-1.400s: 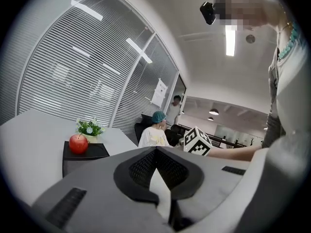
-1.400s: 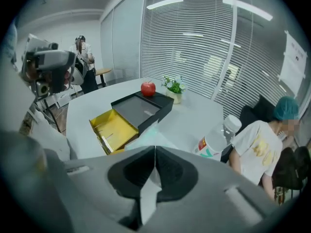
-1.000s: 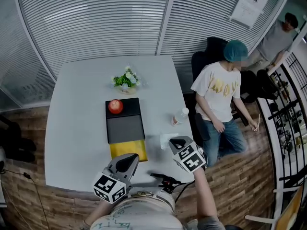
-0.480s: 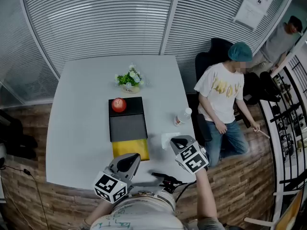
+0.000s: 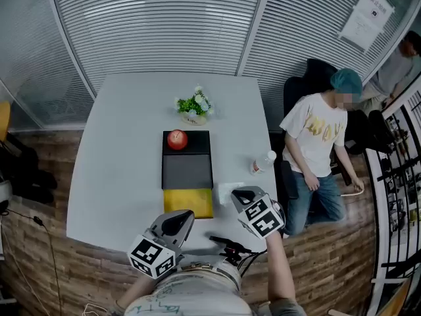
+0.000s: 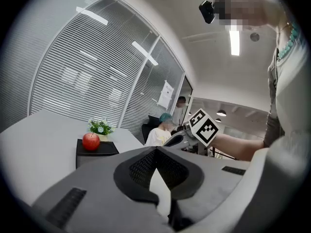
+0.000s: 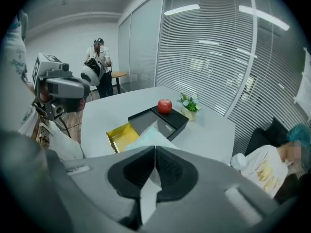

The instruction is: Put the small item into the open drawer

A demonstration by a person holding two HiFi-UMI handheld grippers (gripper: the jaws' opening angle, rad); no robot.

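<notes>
Our right gripper [image 7: 155, 152] is clamped tight on the small item, a thin pale packet [image 7: 147, 136]. Against a second ago, gripper and packet have drawn closer to the open yellow drawer [image 5: 189, 203] and now sit just beside its right edge. Our left gripper [image 6: 156, 152], jaws together, keeps to the drawer's near side, while the packet looks flat, glossy and faintly green, one corner poking past the jaw tips toward the drawer.

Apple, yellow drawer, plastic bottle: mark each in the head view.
apple [image 5: 177, 139], head view, middle of the fruit
yellow drawer [image 5: 188, 203], head view, its bare floor
plastic bottle [image 5: 263, 162], head view, its clear body
</notes>
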